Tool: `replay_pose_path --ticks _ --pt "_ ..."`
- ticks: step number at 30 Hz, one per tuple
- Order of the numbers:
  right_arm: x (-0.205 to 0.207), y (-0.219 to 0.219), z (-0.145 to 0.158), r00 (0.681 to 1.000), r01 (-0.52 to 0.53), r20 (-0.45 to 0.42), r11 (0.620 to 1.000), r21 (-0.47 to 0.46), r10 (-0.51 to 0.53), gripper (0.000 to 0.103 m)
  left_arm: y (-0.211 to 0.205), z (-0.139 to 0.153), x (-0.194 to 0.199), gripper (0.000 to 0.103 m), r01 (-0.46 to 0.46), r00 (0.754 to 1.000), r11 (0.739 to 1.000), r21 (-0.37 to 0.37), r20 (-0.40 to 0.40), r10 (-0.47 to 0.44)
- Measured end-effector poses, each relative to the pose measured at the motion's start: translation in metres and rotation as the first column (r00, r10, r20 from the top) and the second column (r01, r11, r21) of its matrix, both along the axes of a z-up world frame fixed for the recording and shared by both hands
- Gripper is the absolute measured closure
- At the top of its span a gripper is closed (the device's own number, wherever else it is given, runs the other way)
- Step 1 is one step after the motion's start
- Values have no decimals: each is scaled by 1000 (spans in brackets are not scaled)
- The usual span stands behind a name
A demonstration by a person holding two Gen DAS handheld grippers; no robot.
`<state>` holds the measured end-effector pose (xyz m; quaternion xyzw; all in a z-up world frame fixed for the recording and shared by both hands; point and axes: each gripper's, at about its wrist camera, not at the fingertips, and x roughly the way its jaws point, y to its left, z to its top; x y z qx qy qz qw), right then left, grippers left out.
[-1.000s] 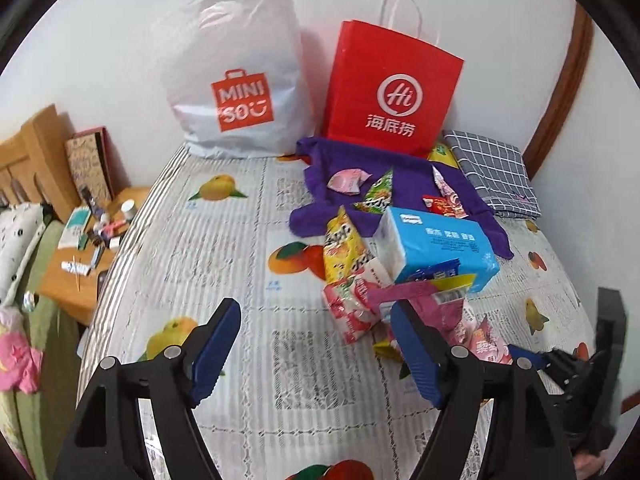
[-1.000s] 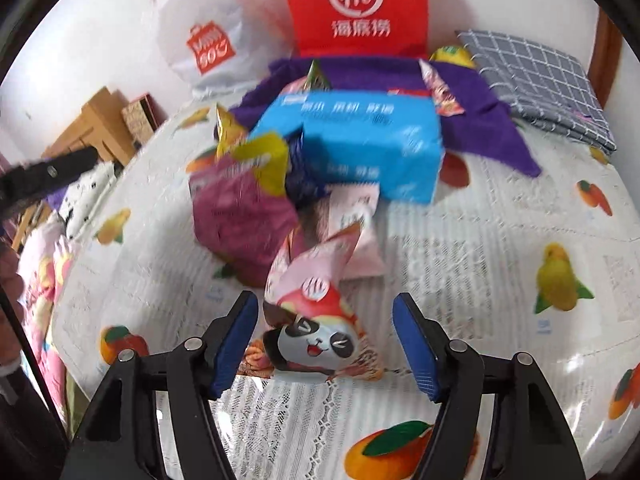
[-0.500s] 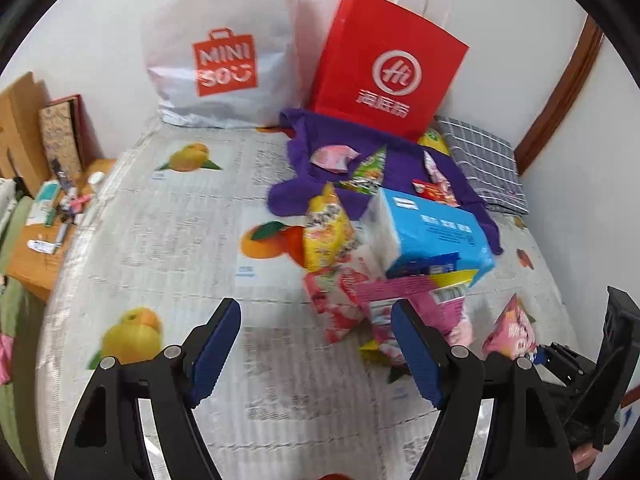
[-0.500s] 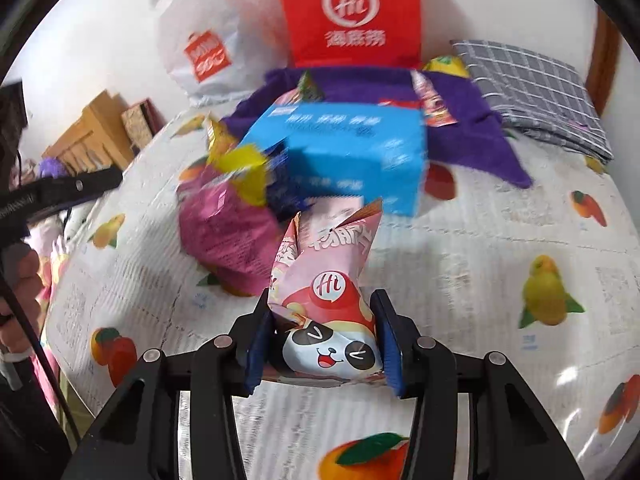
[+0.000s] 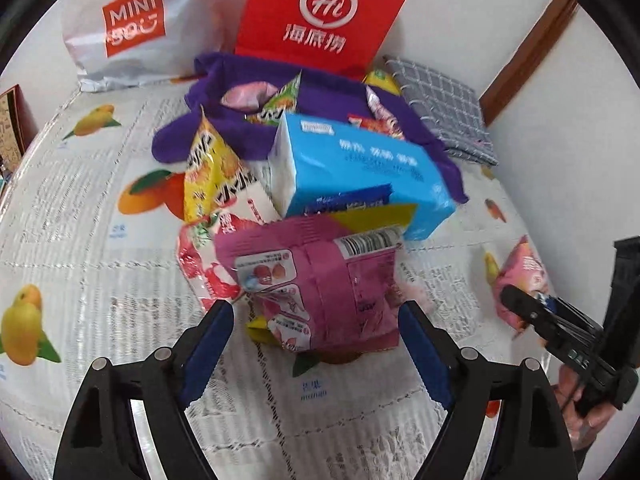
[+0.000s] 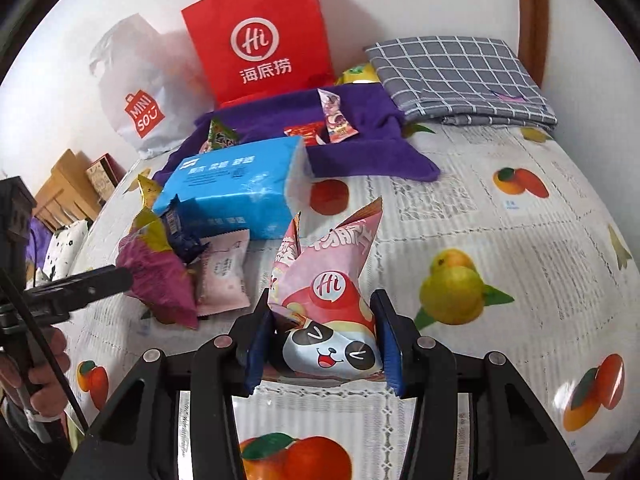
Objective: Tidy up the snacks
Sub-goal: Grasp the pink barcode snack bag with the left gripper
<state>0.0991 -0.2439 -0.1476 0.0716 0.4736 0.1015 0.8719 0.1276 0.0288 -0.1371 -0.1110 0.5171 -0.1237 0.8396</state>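
Observation:
My right gripper (image 6: 320, 340) is shut on a pink panda snack bag (image 6: 326, 300) and holds it above the bed; the bag also shows in the left wrist view (image 5: 520, 280). My left gripper (image 5: 316, 344) is open, its fingers on either side of a magenta snack bag (image 5: 320, 284) that lies in a pile with a red-white bag (image 5: 200, 260), a yellow bag (image 5: 208, 168) and a blue tissue pack (image 5: 352, 168). Small snack packets (image 6: 336, 120) lie on a purple cloth (image 6: 360, 160) behind.
A red paper bag (image 6: 260, 44) and a white MINISO bag (image 6: 136, 100) stand against the wall. A folded grey checked cloth (image 6: 460, 76) lies at the back right. A wooden bedside table (image 6: 68, 188) is at the left. The fruit-print bedspread (image 6: 500, 240) covers the bed.
My right gripper closed on the panda bag and lifted it to the right. My left gripper moved forward to the magenta bag, staying open.

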Motion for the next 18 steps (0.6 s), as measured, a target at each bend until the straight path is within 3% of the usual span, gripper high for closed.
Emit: replay_pose_path --ticks 10,11,12,18 --pt "-9 3 -10 999 -29 -17 999 30 29 56 -10 -18 18 21 -25 998 998 -56 -66 21" --pt "-9 4 -11 999 -32 -17 999 33 33 56 -10 -18 18 24 -19 997 997 -68 -71 14" --pt "-9 4 -11 999 -33 -17 999 33 34 56 -11 -18 18 32 -19 997 997 -73 -70 14" --pt "-8 5 -9 999 -35 -16 999 32 35 56 -5 -14 10 42 -24 998 995 -100 -59 18"
